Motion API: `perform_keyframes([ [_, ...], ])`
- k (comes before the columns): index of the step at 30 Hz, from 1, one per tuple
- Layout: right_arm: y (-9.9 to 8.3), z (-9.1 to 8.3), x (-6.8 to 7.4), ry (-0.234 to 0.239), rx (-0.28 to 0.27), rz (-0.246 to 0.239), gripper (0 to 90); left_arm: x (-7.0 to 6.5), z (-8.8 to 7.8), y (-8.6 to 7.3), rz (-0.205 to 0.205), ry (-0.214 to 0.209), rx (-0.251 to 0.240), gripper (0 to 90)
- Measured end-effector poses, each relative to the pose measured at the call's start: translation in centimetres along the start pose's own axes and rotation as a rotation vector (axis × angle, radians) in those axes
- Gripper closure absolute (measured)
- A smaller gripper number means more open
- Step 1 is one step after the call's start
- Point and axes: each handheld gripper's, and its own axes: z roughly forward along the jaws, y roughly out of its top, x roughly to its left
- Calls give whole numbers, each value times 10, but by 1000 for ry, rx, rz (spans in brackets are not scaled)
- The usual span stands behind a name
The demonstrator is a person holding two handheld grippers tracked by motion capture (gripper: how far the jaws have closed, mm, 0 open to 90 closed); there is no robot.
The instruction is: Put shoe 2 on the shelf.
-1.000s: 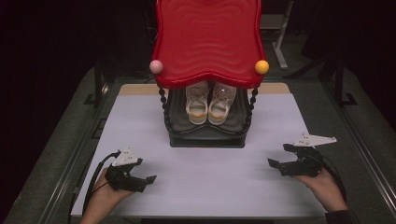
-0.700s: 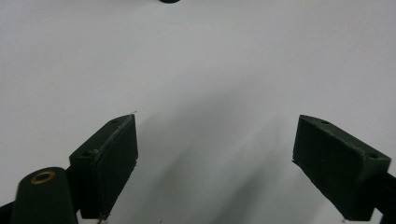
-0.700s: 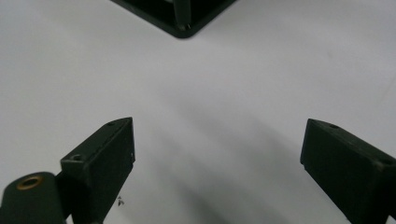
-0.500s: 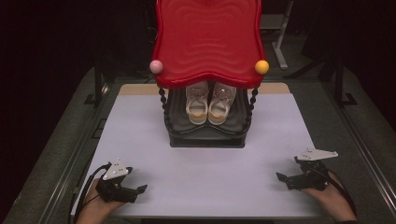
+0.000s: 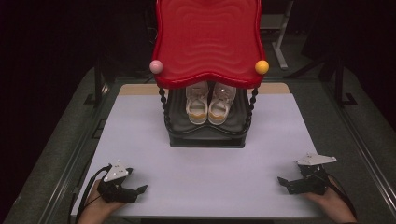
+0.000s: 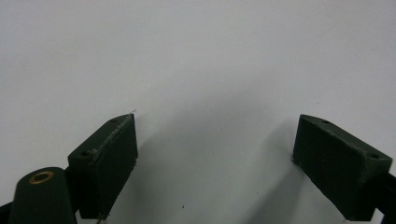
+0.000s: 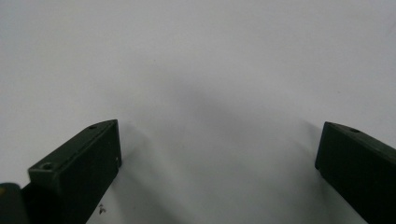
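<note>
High view: left tool [image 5: 140,190] and right tool [image 5: 283,181], both spread and empty, rest at the counter's [image 5: 205,163] near edge, drawn back from their earlier, more forward positions. Pair of shoes [image 5: 210,103] sits on the red stand's [image 5: 208,42] lower shelf. Step: likely idle; any next move calls for a long forward reach.

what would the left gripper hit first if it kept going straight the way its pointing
Probably nothing soon: the left gripper, open and empty, points right along the near edge of the white table, not toward the black rack. Far along that line sits the right gripper, though depth is unclear.
</note>
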Motion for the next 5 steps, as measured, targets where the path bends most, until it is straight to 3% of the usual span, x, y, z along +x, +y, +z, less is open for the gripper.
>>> perform_keyframes([
  [5, 0, 0, 0, -1, 0, -1, 0, 0, 0, -1, -1, -1, -4, 131],
])
